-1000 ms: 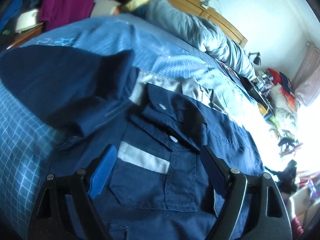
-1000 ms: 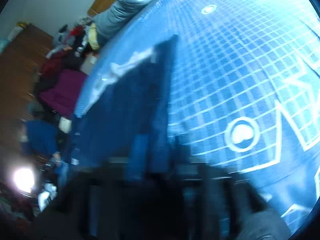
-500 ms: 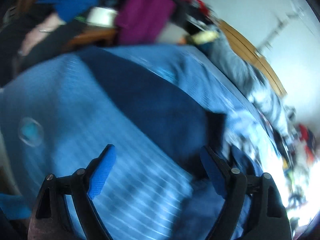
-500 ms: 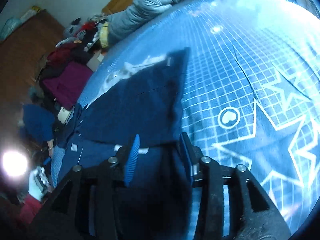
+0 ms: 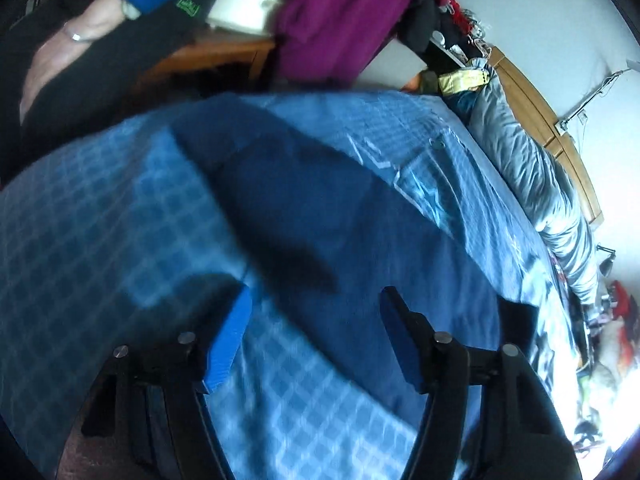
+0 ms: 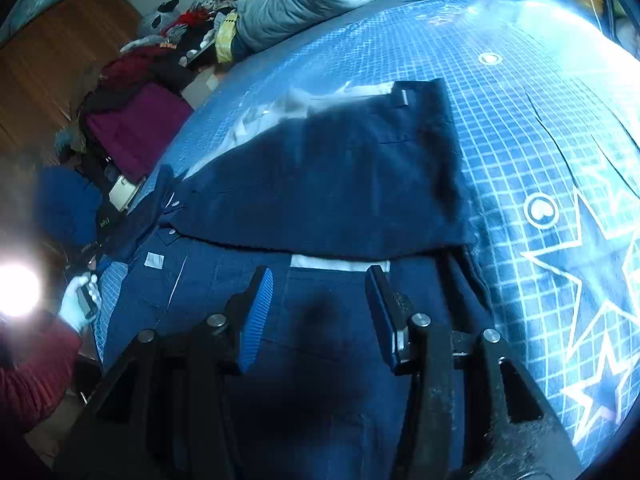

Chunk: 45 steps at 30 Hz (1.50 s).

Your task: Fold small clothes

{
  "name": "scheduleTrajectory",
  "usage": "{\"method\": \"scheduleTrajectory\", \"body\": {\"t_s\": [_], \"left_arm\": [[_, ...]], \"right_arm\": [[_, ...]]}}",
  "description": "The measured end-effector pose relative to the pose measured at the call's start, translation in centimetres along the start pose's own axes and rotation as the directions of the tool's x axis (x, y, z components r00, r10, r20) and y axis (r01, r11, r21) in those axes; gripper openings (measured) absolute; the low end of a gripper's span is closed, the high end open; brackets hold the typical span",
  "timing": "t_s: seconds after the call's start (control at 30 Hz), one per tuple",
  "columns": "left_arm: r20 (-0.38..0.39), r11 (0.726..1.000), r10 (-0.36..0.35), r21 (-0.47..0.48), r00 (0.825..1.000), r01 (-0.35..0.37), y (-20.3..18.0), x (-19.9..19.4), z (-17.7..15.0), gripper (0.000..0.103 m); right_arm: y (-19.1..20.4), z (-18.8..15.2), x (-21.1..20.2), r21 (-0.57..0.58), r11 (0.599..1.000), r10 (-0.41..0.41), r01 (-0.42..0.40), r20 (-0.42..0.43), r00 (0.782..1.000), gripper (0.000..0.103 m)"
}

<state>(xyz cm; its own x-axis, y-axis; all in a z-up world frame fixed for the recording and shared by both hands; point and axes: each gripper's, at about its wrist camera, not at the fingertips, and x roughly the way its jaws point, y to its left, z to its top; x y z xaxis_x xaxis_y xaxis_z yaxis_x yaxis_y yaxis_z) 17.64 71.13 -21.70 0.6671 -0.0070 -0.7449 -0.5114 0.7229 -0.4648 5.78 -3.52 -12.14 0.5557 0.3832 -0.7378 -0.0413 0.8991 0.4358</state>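
Note:
A dark navy shirt (image 6: 320,184) with a pale reflective stripe (image 6: 340,263) lies flat on the blue patterned bed cover (image 6: 540,128); one sleeve is folded across its body. My right gripper (image 6: 318,284) hovers open just above the shirt's front, below the stripe, holding nothing. In the left wrist view a navy sleeve (image 5: 320,216) stretches out across the checked cover (image 5: 100,240). My left gripper (image 5: 314,304) is open over the sleeve's near edge, with nothing between its blue pads.
A grey duvet (image 5: 532,184) is bunched along the wooden headboard (image 5: 560,128). A purple garment (image 5: 332,20) and other clothes pile up beside the bed. A person's gloved hand (image 6: 80,296) and red sleeve (image 6: 32,368) are at the left. A dark-clothed arm (image 5: 80,48) is nearby.
My left gripper swung away from the shirt's chest pocket to the outstretched sleeve. My right gripper opened and drew back, leaving the sleeve folded across the shirt.

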Motion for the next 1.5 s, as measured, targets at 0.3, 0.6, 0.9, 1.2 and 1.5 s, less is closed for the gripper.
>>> {"method": "scheduleTrajectory", "body": {"t_s": [0.3,0.6,0.9,1.2,1.5], "left_arm": [[0.089,0.948,-0.181,0.281,0.979,0.150,-11.5,-2.7,0.5,0.000],[-0.323,0.503,-0.573,0.586,0.753,0.635,-35.5,-7.8,-20.3,0.038],[-0.426,0.635,-0.436,0.478,0.793,0.607,-28.1,-5.3,-24.9,0.040],[-0.273,0.816,-0.374,0.358,0.886,0.454,-17.8,-4.5,-19.6,0.041],[-0.154,0.900,-0.290,0.292,0.945,0.324,-16.0,-2.3,-16.1,0.041]], "right_arm": [[1.3,1.0,-0.2,-0.002,0.999,0.039,-0.039,0.027,0.999,0.038],[0.6,1.9,-1.0,0.056,0.983,0.170,-0.173,0.067,0.983,0.039],[0.8,3.6,1.8,0.043,0.967,0.251,-0.252,0.027,0.968,0.048],[-1.7,7.4,8.5,0.121,0.980,0.161,-0.155,-0.037,0.986,0.050],[-0.7,8.4,8.4,0.069,0.974,0.219,-0.217,-0.016,0.976,0.002]]}}
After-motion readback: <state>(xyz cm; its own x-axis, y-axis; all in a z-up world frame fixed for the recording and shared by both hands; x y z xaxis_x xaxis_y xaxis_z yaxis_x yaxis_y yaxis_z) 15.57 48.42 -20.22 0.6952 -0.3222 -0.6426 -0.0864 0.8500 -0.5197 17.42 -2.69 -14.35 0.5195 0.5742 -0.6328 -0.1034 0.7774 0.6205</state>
